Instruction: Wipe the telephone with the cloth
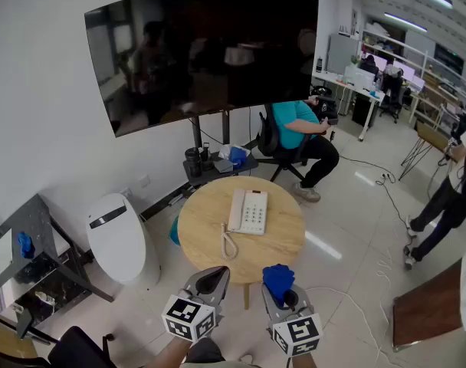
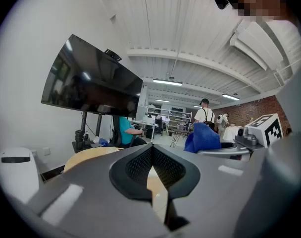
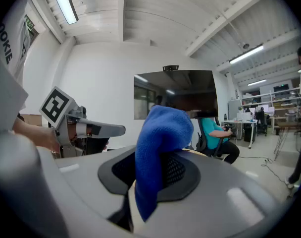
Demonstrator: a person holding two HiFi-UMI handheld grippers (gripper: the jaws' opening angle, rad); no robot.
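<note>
A white corded telephone (image 1: 248, 211) lies on the round wooden table (image 1: 202, 228), its coiled cord (image 1: 227, 245) trailing toward the near edge. Both grippers hover side by side just short of the table's near edge, well back from the phone. My right gripper (image 1: 281, 286) is shut on a blue cloth (image 1: 277, 279), which sticks up between its jaws (image 3: 160, 148). My left gripper (image 1: 212, 280) is shut with nothing between its pads (image 2: 151, 157). From the left gripper view the blue cloth (image 2: 202, 137) shows to the right.
A large dark screen on a stand (image 1: 206, 52) rises behind the table. A white rounded bin (image 1: 118, 240) stands at the table's left. A person sits in a chair (image 1: 298, 140) beyond the table; another person (image 1: 447, 190) stands at the right. Cables (image 1: 379, 190) cross the floor.
</note>
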